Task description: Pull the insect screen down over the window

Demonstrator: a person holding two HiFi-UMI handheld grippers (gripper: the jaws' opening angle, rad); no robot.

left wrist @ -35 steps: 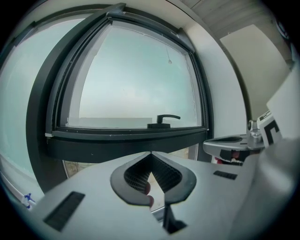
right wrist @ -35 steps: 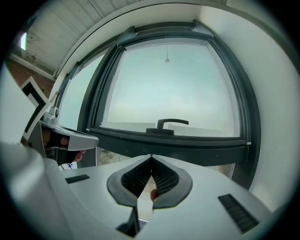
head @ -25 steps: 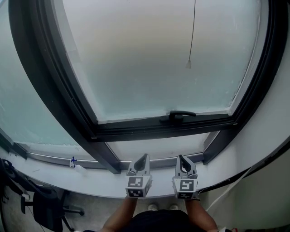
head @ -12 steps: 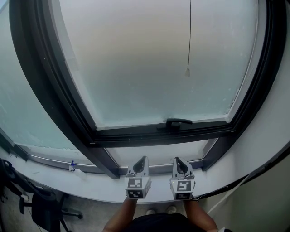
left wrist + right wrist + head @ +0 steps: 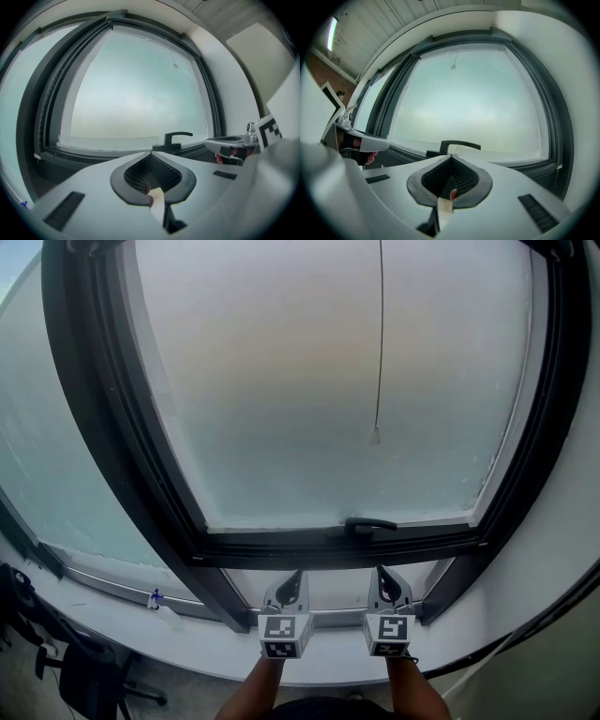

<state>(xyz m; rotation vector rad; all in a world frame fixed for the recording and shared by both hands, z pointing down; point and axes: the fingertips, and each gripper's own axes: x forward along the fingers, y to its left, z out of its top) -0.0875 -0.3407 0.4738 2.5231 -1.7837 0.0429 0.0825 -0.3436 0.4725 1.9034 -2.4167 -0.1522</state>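
Now | left gripper (image 5: pixel 297 576) and right gripper (image 5: pixel 383 573): jaws pressed together, both empty, low near sill (image 5: pixel 216 651) | window handle (image 5: pixel 368 524) just beyond | cord (image 5: pixel 379 352) hangs mid-pane, well above (screen itself out of sight overhead) | risk: unopened jaws bat the thin cord away, or snag the handle.

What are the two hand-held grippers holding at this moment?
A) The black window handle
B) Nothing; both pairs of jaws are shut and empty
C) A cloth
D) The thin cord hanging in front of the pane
B: the left gripper and the right gripper each have their jaws closed together on nothing. Both are below the window handle, and the cord hangs untouched higher up.
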